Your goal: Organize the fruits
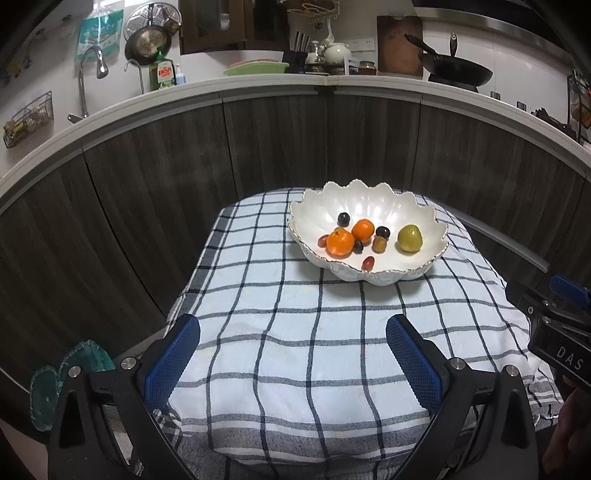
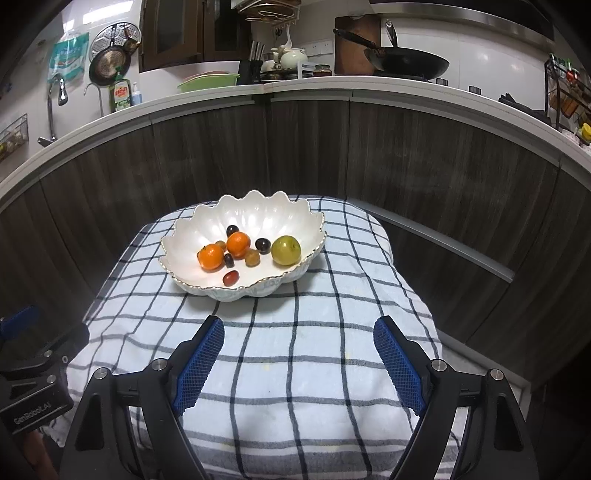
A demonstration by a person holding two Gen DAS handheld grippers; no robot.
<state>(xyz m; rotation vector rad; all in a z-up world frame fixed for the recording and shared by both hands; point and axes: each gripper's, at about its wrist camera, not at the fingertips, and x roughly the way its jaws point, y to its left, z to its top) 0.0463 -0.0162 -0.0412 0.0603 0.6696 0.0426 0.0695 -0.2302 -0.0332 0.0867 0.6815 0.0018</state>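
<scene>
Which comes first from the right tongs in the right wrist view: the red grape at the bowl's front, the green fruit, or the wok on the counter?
1. Red grape, front of the white bowl, slightly left of the right tongs.
2. Green fruit, right side of the bowl, a little farther back.
3. Wok, far back on the counter, upper right.

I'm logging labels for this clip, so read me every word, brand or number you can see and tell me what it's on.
"DAS": white letters on the right gripper's black body, cut off at the picture's edge.
"GenRobot.AI": on the left gripper's black body, small; the ending is hard to read.
"fish" or "dish": red label on the green soap bottle; first letter unclear.
Teal hanging packet: printing too blurred to read.
No other text is readable.
</scene>
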